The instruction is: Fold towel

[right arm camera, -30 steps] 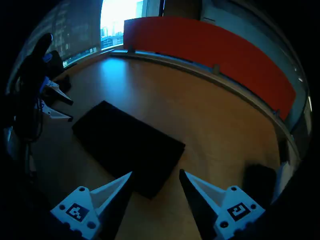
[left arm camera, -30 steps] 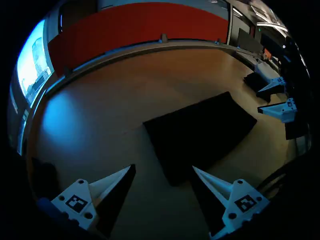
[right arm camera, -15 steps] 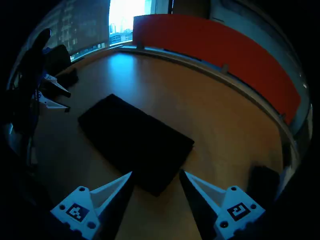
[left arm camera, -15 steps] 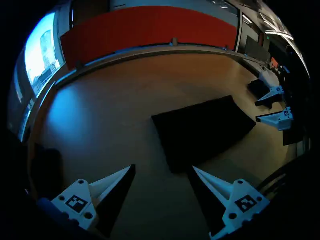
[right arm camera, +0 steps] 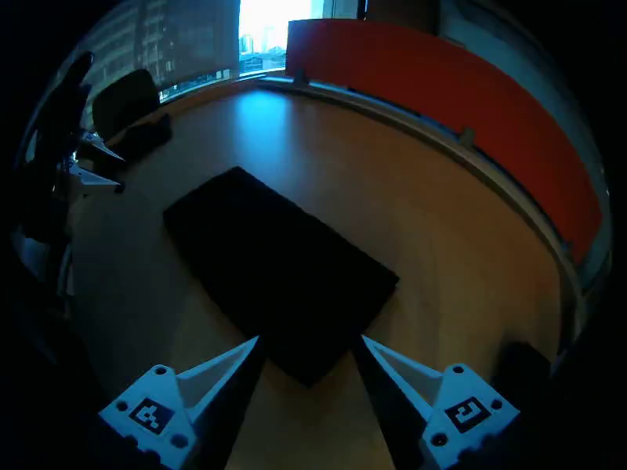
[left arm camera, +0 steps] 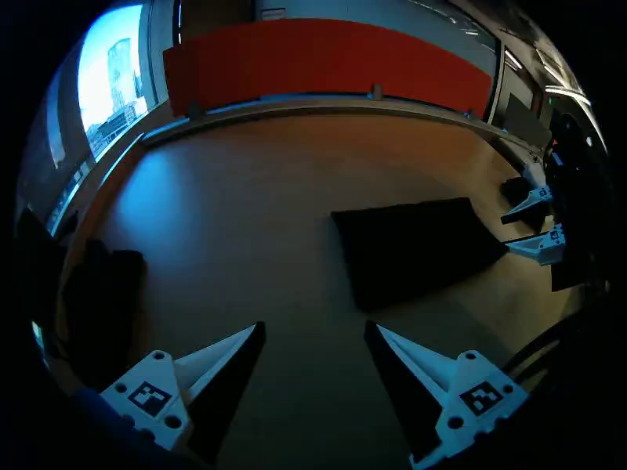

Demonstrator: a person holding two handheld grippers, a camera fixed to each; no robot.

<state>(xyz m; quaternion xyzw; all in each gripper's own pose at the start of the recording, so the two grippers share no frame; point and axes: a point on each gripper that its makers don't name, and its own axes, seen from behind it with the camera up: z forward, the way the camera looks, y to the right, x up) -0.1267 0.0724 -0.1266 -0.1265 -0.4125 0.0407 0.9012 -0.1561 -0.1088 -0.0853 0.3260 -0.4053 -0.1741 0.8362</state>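
Towel: I see a dark towel (right arm camera: pixel 274 262) lying flat as one oblong on the wooden table (right arm camera: pixel 447 235). The light is too dim for me to make out layers or creases.
Towel position: It sits toward the middle of the table, between the two grippers. In the left gripper view it lies ahead and to the right.
Right gripper: The right gripper (right arm camera: pixel 309 341) has its tongs wide and holds nothing. In its own view the near corner of the towel falls between the two white fingers (right arm camera: pixel 404 372). I cannot tell whether they touch the cloth.
Left gripper: The left gripper (left arm camera: pixel 313 329) also has its tongs wide and empty. It is above bare table, apart from the towel's near edge.
Grippers seen across: In the left gripper view the right gripper appears just beside the towel's far right end. In the right gripper view the left gripper appears at the far left, apart from the towel.
Far edge: A red panel (left arm camera: pixel 329 59) stands upright along the far side of the table.
Window: A bright window (left arm camera: pixel 110 78) lies to the left of the panel.
Other: A dark shape (left arm camera: pixel 102 298) sits at the table's left edge. I cannot identify it.
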